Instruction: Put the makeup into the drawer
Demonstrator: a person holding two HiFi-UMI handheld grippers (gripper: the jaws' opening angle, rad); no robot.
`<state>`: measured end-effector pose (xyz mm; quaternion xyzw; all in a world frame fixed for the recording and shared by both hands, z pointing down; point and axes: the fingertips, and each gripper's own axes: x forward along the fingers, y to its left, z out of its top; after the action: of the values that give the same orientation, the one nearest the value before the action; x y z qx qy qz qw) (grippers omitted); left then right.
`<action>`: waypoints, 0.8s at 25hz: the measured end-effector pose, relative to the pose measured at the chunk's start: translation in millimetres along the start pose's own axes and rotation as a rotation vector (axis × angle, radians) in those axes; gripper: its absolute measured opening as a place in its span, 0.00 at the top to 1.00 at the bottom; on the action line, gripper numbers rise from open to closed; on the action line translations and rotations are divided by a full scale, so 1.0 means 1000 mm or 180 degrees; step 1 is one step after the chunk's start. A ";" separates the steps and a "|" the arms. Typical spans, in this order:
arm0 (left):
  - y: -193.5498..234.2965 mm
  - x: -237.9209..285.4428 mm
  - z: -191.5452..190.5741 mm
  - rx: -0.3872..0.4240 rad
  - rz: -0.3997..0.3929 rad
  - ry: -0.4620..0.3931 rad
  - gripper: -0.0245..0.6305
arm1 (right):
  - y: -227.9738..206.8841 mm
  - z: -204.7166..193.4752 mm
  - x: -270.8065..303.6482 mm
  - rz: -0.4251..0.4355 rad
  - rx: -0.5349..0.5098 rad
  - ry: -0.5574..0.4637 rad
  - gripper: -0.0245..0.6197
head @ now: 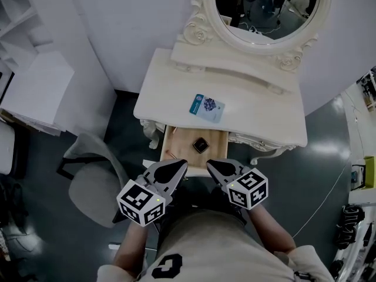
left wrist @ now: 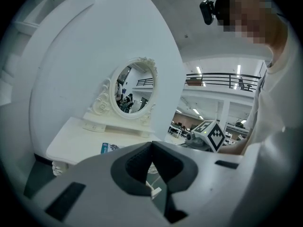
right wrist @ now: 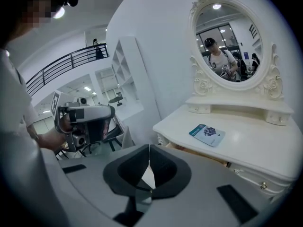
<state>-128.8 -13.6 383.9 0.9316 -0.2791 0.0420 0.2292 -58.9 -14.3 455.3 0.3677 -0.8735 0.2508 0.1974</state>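
Observation:
A cream dressing table (head: 176, 78) stands in front of me with its middle drawer (head: 171, 147) pulled open. A small dark square compact (head: 201, 144) lies inside the drawer. A blue and white makeup packet (head: 207, 107) lies flat on the tabletop, also seen as the packet (right wrist: 207, 134) in the right gripper view and the packet (left wrist: 109, 147) in the left gripper view. My left gripper (head: 180, 167) and right gripper (head: 212, 165) hover side by side just short of the drawer's front edge. Both are shut with nothing held. The left gripper's jaws (left wrist: 151, 144) meet tip to tip, as do the right gripper's (right wrist: 149, 148).
An oval mirror (head: 267, 7) in a carved frame rises at the back of the table. A grey chair (head: 94, 181) stands to the left of the drawer. White shelving (head: 35, 87) lines the left wall. A thin cable (head: 329, 198) runs across the dark floor on the right.

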 end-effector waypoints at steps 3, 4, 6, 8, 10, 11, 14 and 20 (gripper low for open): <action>0.003 -0.002 0.004 -0.0010 -0.0013 -0.0031 0.88 | 0.003 0.004 0.003 0.0020 -0.0014 0.0032 0.92; 0.004 -0.003 0.006 -0.0006 -0.0012 -0.0048 0.88 | 0.003 0.005 0.005 0.0025 -0.0022 0.0044 0.92; 0.008 -0.004 0.007 -0.0003 0.0002 -0.0064 0.88 | 0.000 0.005 0.009 0.0028 -0.0040 0.0068 0.92; 0.012 -0.006 0.005 -0.0021 0.0032 -0.0066 0.88 | -0.002 0.004 0.012 0.0034 -0.0046 0.0085 0.92; 0.015 -0.005 0.003 -0.0044 0.0053 -0.0065 0.88 | -0.006 0.005 0.013 0.0029 -0.0057 0.0087 0.92; 0.015 -0.004 0.003 -0.0051 0.0054 -0.0057 0.88 | -0.009 0.006 0.013 0.0019 -0.0064 0.0081 0.92; 0.013 0.005 0.001 -0.0030 0.0030 0.0009 0.88 | -0.019 0.008 0.008 -0.0017 -0.0067 0.0058 0.92; 0.012 0.036 0.007 0.0033 -0.0003 0.0112 0.88 | -0.053 0.006 -0.001 -0.0053 0.0005 0.0049 0.92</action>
<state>-105.0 -43.6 390.4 0.9320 -0.2743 0.0596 0.2293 -19.9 -49.1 465.7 0.3731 -0.8687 0.2527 0.2058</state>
